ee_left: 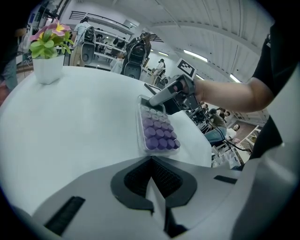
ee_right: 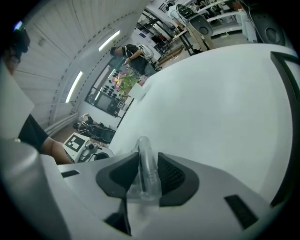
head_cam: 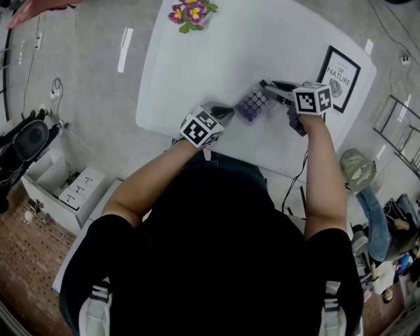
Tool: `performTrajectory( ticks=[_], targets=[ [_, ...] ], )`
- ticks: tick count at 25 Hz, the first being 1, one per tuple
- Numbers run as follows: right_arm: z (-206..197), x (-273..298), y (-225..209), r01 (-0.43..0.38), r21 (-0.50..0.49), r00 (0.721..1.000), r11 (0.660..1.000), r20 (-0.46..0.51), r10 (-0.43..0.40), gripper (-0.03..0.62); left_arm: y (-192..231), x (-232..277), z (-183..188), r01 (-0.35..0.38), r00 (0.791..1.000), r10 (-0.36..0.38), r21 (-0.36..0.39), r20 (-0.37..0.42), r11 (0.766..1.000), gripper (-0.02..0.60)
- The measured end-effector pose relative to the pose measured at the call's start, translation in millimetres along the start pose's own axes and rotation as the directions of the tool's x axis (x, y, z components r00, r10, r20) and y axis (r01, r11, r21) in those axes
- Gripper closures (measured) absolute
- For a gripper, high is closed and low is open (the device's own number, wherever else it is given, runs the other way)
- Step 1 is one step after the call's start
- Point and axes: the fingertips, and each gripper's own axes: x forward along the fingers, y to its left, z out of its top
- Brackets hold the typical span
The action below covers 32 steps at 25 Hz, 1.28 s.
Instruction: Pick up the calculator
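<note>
The calculator (head_cam: 252, 104), with purple keys under a clear case, lies flat on the white table (head_cam: 197, 59). My right gripper (head_cam: 266, 86) reaches it from the right; in the right gripper view the clear rim of the calculator (ee_right: 145, 161) stands between the jaws, with both pads against it. My left gripper (head_cam: 226, 111) sits just left of the calculator's near end, jaws together and empty. In the left gripper view the calculator (ee_left: 158, 131) lies just ahead of my shut left gripper (ee_left: 151, 180), and the right gripper (ee_left: 161, 99) holds its far end.
A white pot of pink and yellow flowers (head_cam: 191, 13) stands at the table's far edge. A framed print (head_cam: 339, 79) lies at the right, close behind the right gripper. The table's near edge runs just below both grippers.
</note>
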Motion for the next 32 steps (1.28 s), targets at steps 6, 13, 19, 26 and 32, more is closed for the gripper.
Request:
performTrajectory(
  ticks=[6,13,19,26,32],
  targets=[
    [-11,-2,10,-0.078,0.093,0.997,0.993,-0.017,0.079,0.459,-2,0,0,-0.004,1.000,0.004,0.011,-0.009,1.000,0.565],
    [-16,-6,24,-0.133,0.152,0.991,0.979,0.006,0.134,0.480,-3,-2,-4,-0.001,1.000,0.002,0.044,-0.031,0.999,0.565],
    [-18,-10,42,-0.150,0.154,0.989,0.977,0.027,0.147,0.482,2,-15,-3,0.003,1.000,-0.002,0.036,-0.002,0.999,0.565],
    [-3,-30,66,-0.134,0.138,0.987,0.981,0.102,0.121,0.482,0,-43,21,0.004,0.998,-0.010,0.102,0.054,0.995,0.565],
    [4,-50,98,-0.111,0.107,0.983,0.988,0.160,0.093,0.482,-11,-72,36,0.003,0.997,-0.018,0.181,0.080,0.983,0.565]
  ],
)
